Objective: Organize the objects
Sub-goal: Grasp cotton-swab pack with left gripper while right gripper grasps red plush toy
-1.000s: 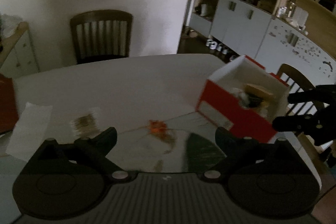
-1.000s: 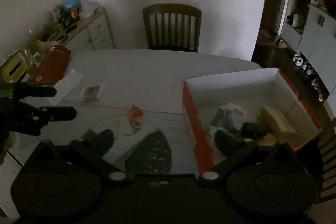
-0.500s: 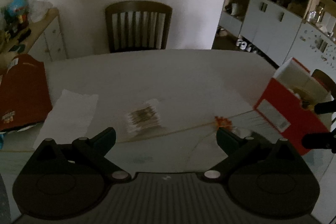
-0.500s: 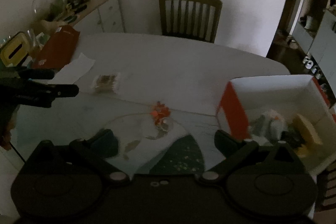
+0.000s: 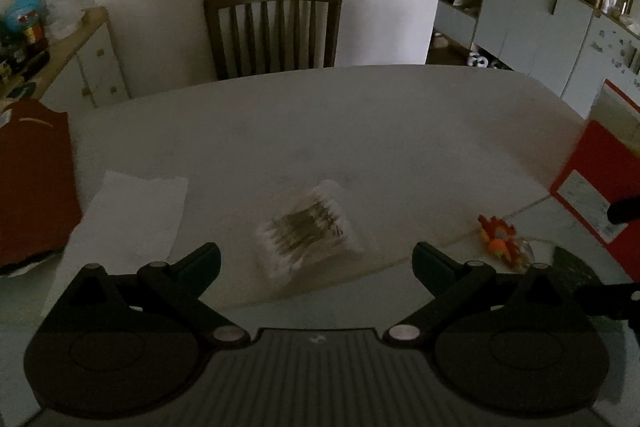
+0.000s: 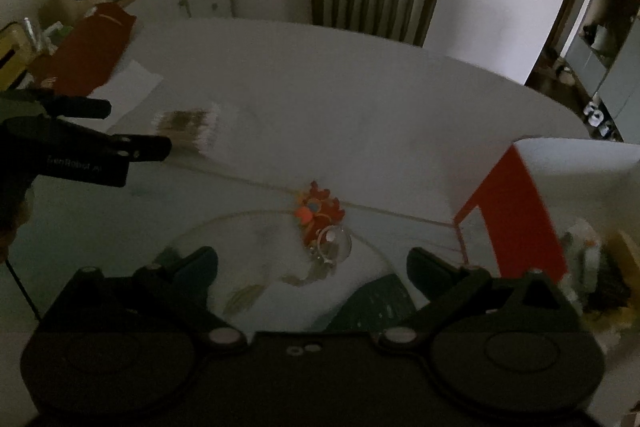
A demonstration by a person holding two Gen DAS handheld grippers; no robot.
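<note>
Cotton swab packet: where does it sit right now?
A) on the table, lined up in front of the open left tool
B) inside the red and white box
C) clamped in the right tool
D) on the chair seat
A: the cotton swab packet lies flat on the table, ahead of the left tool, whose fingers stand apart with nothing between them; the box is off to the right.

Left tongs (image 5: 316, 263) and right tongs (image 6: 312, 267) both gape wide, empty.

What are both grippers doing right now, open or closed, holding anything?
Left gripper: open, empty, above the cotton swab packet.
Right gripper: open, empty, above the orange keychain.
</note>
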